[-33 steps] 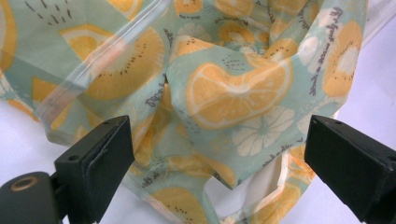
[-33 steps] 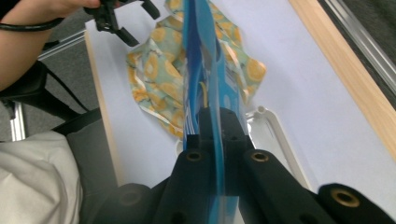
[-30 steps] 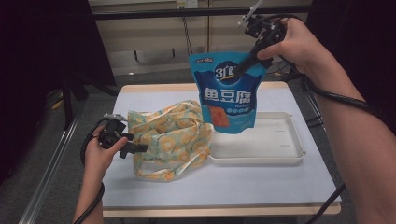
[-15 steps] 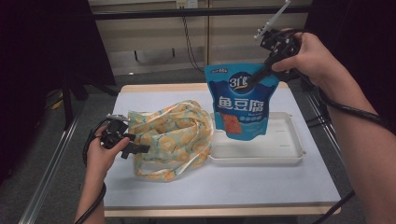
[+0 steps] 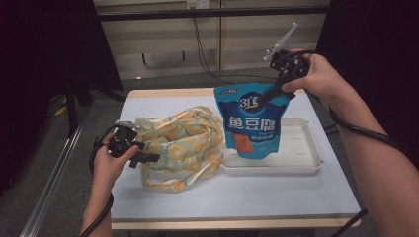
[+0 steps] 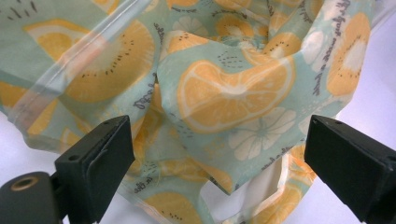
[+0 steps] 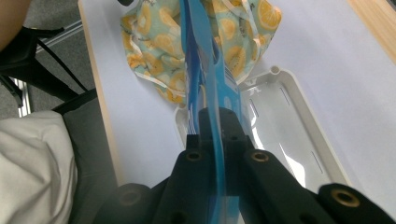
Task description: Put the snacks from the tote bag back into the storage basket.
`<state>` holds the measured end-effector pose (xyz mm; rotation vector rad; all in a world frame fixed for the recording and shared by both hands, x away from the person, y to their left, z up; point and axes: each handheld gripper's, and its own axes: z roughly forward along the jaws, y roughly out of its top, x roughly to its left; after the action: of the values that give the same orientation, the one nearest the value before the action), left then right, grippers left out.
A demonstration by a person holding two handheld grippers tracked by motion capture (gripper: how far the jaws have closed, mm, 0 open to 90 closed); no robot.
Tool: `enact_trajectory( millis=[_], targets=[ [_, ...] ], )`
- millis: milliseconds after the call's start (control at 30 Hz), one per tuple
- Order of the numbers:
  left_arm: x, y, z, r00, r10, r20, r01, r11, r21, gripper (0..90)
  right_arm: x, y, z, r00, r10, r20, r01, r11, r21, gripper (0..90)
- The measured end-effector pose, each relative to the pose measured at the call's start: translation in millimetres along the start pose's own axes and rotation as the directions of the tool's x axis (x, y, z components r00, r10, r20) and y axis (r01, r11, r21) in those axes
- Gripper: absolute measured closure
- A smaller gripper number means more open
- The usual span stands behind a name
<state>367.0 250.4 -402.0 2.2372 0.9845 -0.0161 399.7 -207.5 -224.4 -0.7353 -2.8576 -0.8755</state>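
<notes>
1. The right gripper (image 5: 269, 94) is hanging above the table's far right part, at about one o'clock from the table's middle in the high view, with its jaws pressed together on the top edge of a blue snack pouch (image 5: 251, 123).
2. The pouch is dangling upright from that grip, its lower end sitting over the near left part of a white tray (image 5: 301, 168); whether it is touching the tray floor cannot be told.
3. In the right gripper view the pouch (image 7: 205, 84) is running edge-on between the two black jaws, which are clamping it from both sides, and the tray (image 7: 299, 112) is lying below it.
4. The left gripper (image 5: 148, 158) is resting at about nine o'clock, at the left edge of a crumpled cloth bag (image 5: 183, 143) printed with orange slices.
5. In the left gripper view its jaws are standing wide apart with the cloth bag (image 6: 224, 93) bunched just ahead of them and partly between them; the pads are not pressing on it.
6. The cloth bag is lying on the white table (image 5: 237, 197), just left of the tray, at nine o'clock from the pouch.
</notes>
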Motion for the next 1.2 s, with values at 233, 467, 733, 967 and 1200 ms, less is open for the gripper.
enact_trajectory(
  millis=[233, 467, 733, 967, 1200],
  targets=[
    [0.4, -0.1, 1.6, 1.0000, 0.004, 0.002, -0.004, 0.9999, 0.010, 8.0, -2.7, -8.5, 20.5, 0.9995, -0.002, -0.033, 0.003, 1.000, 0.007, 90.0],
    [0.4, 1.7, 4.0, 0.9999, 0.010, 0.007, -0.010, 0.9998, 0.017, 8.0, -6.7, -18.1, 34.4, 0.9994, -0.004, -0.033, 0.004, 1.000, -0.001, 90.0],
    [0.0, 2.6, 4.9, 0.9999, 0.012, 0.010, -0.012, 0.9998, 0.017, 8.2, -9.4, -29.0, 34.6, 0.9998, 0.012, -0.016, -0.012, 1.000, 0.024, 86.8],
    [-0.8, 2.5, 6.0, 0.9999, 0.004, 0.011, -0.004, 0.9999, 0.010, 8.2, -8.5, -36.7, 26.4, 0.9984, 0.046, 0.033, -0.047, 0.998, 0.038, 73.3],
    [-0.2, 2.7, 6.3, 0.9999, 0.008, 0.009, -0.008, 0.9999, 0.015, 8.3, -8.0, -48.0, 18.1, 0.9964, 0.061, 0.059, -0.064, 0.996, 0.055, 60.1]
  ],
)
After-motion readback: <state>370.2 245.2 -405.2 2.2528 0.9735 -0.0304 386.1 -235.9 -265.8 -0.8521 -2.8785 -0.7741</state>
